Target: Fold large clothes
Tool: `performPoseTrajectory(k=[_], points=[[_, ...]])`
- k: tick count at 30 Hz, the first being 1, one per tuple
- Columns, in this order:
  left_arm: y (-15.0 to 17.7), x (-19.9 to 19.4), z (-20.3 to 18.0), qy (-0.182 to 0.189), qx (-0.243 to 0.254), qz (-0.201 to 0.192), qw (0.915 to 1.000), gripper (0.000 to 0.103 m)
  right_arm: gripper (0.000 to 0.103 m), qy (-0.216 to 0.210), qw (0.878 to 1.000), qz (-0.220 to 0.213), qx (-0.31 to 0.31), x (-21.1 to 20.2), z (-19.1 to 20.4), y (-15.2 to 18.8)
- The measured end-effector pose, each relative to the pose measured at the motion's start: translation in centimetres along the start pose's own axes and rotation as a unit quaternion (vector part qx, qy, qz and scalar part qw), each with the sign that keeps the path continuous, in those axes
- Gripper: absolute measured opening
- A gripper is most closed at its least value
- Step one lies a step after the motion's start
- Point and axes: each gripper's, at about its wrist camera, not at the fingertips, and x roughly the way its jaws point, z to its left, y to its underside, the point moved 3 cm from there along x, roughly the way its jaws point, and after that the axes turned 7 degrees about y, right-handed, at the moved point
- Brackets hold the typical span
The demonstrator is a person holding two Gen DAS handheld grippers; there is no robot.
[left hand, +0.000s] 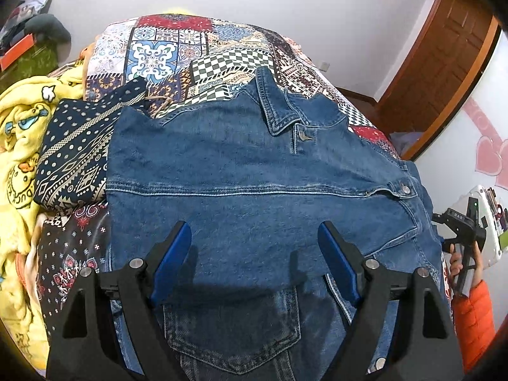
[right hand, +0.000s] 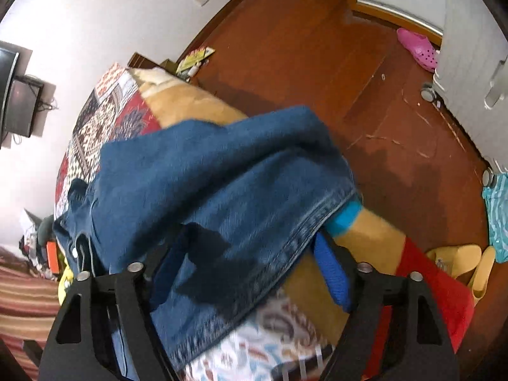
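Denim jacket (left hand: 241, 171): spread across the patchwork bedspread (left hand: 203, 57), collar toward the far end, one folded panel lying over the body; a chest pocket shows at the near bottom edge.
Jacket, right wrist view: a hem or sleeve part (right hand: 222, 197) hangs over the side of the bed, blurred, so seams and buttons are hard to read there.
Left gripper (left hand: 254, 238): above the jacket, blue pads set wide apart, nothing between them; whether the tips touch the denim cannot be told.
Right gripper (right hand: 247, 263): jaws parted, blurred denim lying between them; the left finger is partly covered by cloth and shadow, and I cannot tell whether the pads press the fabric.
Right gripper from the left view: seen only at the far right edge (left hand: 463, 225), held by a hand (left hand: 457, 262) with an orange sleeve (left hand: 473, 317); its fingers are cut off.
Only in the left view: a dark patterned cloth (left hand: 73, 162) just beside the jacket, and a yellow duck-print blanket (left hand: 19, 146) beyond it.
Only in the right view: the wooden floor (right hand: 333, 63), a pink clog (right hand: 419, 49), yellow slippers (right hand: 466, 263), a red cloth (right hand: 435, 292) at the bed's edge.
Hidden: the jacket's near hem, cut off behind the gripper bodies in both views.
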Motion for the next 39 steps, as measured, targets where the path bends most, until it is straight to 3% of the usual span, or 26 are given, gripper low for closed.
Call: performPoseTrajectory(k=[2,4,6,11,15,20,23,26,33,37,39], points=[[0.1,-0.3,0.0,-0.002,0.003,-0.002,1.0000,0.081,0.053,0.007,1.000,-0.007,-0.002,-0.1,0.2,-0.5],[0.3,-0.7,-0.1,-0.003,0.009,-0.005,0.9999,0.081,0.023,0.034,0.999,-0.021,-0.014,-0.8,0.7,-0.8],[0.3,-1.0,-0.2,-0.005,0.014,-0.008,0.9999,0.081,0.015,0.053,0.997,-0.033,-0.035,-1.6,1.4,-1.0],[0.6,-1.9,-0.7,-0.002,0.027,-0.016,0.9995,0.081,0.012,0.086,0.986,-0.104,-0.095,-5.8,4.4,-0.5],[0.4,-3.0,-1.2,0.001,0.042,-0.027,0.9987,0.081,0.011,0.026,0.980,-0.156,-0.123,-11.3,8.4,0.1],[0.2,-4.3,-1.6,0.006,0.055,-0.040,0.9976,0.081,0.009,-0.044,0.958,-0.190,-0.212,-16.2,15.6,3.4],[0.3,-4.9,-1.7,0.012,0.057,-0.045,0.9973,0.081,0.009,-0.069,0.946,-0.174,-0.264,-15.9,19.1,6.4],[0.6,-5.4,-1.8,0.015,0.060,-0.046,0.9971,0.081,0.009,-0.068,0.943,-0.140,-0.295,-13.1,21.2,9.0],[1.7,-5.6,-2.9,0.008,0.095,-0.031,0.9950,0.081,0.009,-0.025,0.939,-0.050,-0.340,-5.8,21.1,13.6],[1.6,-5.2,-4.8,0.016,0.123,-0.023,0.9920,0.081,0.009,-0.004,0.931,-0.023,-0.365,-5.0,20.4,15.4],[1.1,-5.0,-6.1,0.022,0.137,-0.021,0.9902,0.081,0.009,0.001,0.925,-0.029,-0.379,-5.8,20.2,16.0]])
